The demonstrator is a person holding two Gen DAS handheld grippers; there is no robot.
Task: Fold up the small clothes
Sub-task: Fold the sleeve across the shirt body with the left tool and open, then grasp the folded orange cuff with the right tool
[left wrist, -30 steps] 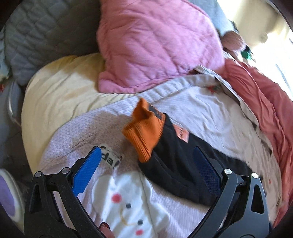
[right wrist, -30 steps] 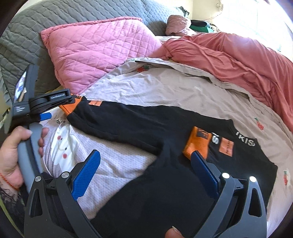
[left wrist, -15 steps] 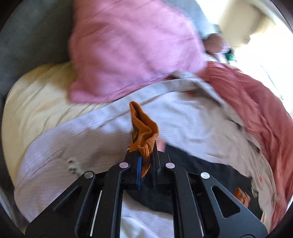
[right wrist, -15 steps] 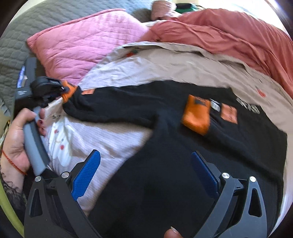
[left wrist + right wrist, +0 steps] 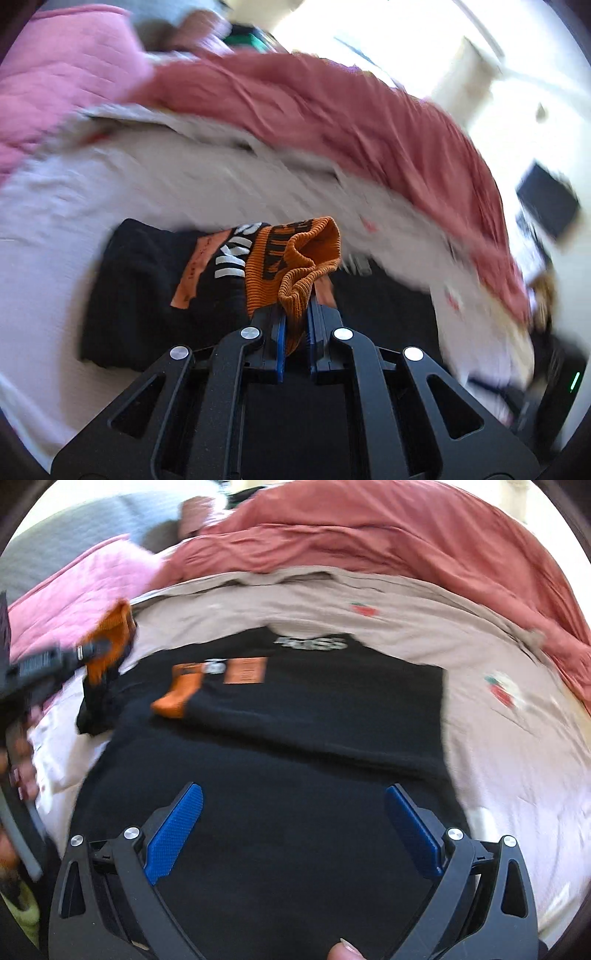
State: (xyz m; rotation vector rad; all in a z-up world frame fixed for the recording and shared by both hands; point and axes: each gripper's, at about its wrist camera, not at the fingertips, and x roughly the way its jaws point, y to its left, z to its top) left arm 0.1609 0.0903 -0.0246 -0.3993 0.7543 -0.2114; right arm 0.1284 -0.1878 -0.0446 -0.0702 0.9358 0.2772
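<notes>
Both wrist views close above sweater [image 5: 147, 280]

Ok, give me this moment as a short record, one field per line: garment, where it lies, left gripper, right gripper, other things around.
garment: black top with orange cuffs
surface: pale bedsheet
left gripper: shut on the orange cuff of one sleeve, cuff lifted
right gripper: open, over the black cloth, nothing between the pads
other cuff: lying on the top's body
around: pink pillow, red blanket
</notes>
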